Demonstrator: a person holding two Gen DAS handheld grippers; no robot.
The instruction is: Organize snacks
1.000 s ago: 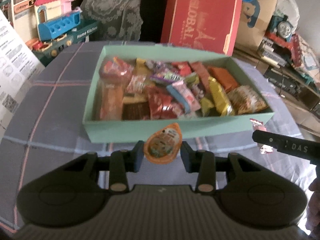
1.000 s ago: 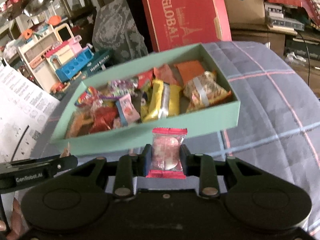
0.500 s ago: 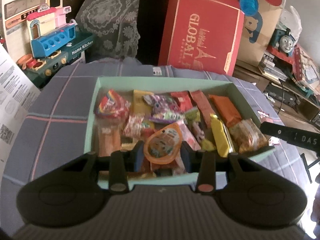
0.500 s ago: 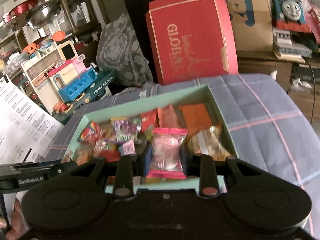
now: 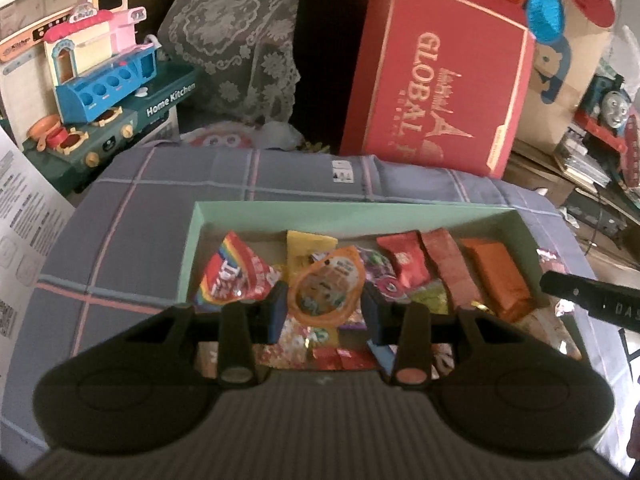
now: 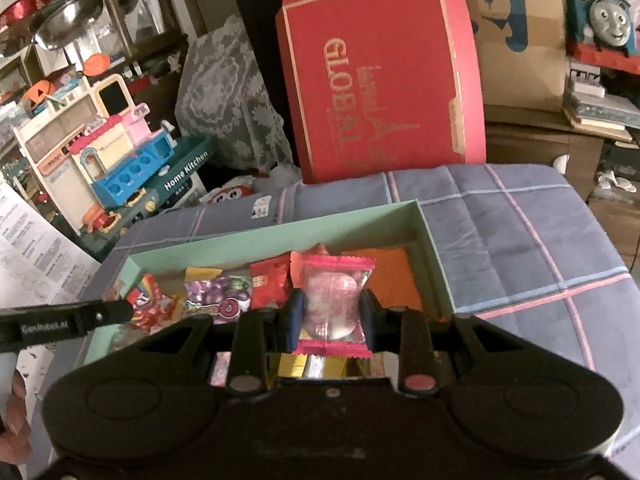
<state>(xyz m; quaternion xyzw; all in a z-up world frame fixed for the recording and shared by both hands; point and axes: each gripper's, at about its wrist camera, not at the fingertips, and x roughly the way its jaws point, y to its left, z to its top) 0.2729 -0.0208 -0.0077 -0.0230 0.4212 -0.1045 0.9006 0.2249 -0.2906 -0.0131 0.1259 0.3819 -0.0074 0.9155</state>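
Both tongs moved from the front of the green box [image 5: 400, 216] to over its inside. Left tongs [image 5: 325, 305] grip the orange jelly cup [image 5: 326, 290]; right tongs [image 6: 331, 308] grip the pink-wrapped candy [image 6: 334, 304]. Both snacks held above the pile; likely next: release.

Mint green box [image 5: 192, 256], orange jelly cup [image 5: 326, 286], pink-edged candy [image 6: 336, 300], blue plaid cloth [image 6: 520, 216]

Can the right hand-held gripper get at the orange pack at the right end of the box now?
Probably not yet: the right hand-held gripper is shut on a pink candy. The orange pack lies uncovered in the open box.
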